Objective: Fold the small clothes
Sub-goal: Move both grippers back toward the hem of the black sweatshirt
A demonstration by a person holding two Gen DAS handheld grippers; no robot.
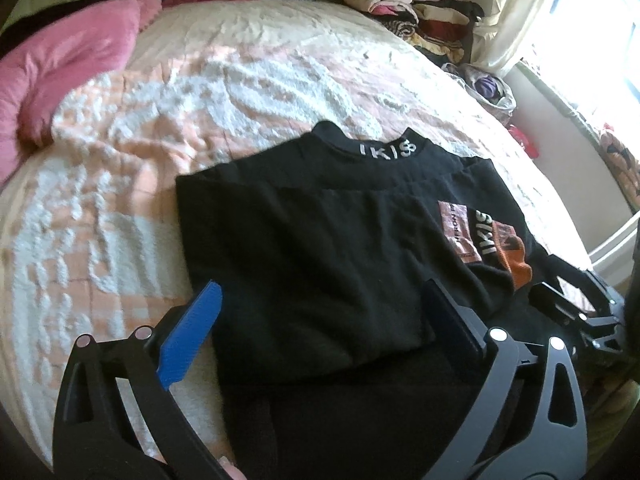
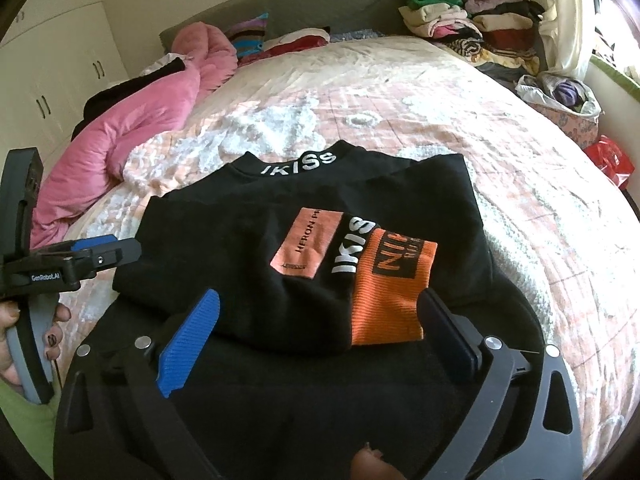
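- A black garment [image 2: 256, 264] lies folded near the foot of the bed [image 2: 460, 120], its collar printed "IKISS" turned toward the headboard.
- Its lower part is doubled up over the body, so that a salmon patch and an orange ribbed patch [image 2: 390, 292] with black lettering show on top.
- The left hand-held gripper [image 1: 320, 332] hangs over the near left part of the garment with its jaws spread wide; its blue pad [image 1: 192, 340] is clear of the cloth and nothing is pinched.
- The right hand-held gripper [image 2: 316, 344] hangs over the near right part beside the orange patch, jaws likewise wide apart and released, the cloth lying loose between them.
- In the right wrist view a hand [image 2: 28, 344] with dark-painted nails holds the left tool's grey handle at the bed's edge.
- A pink quilt [image 2: 152, 120] is bunched along the bed's left side.
- Stacks of folded clothes [image 2: 460, 20] sit at the far right corner by the curtain.
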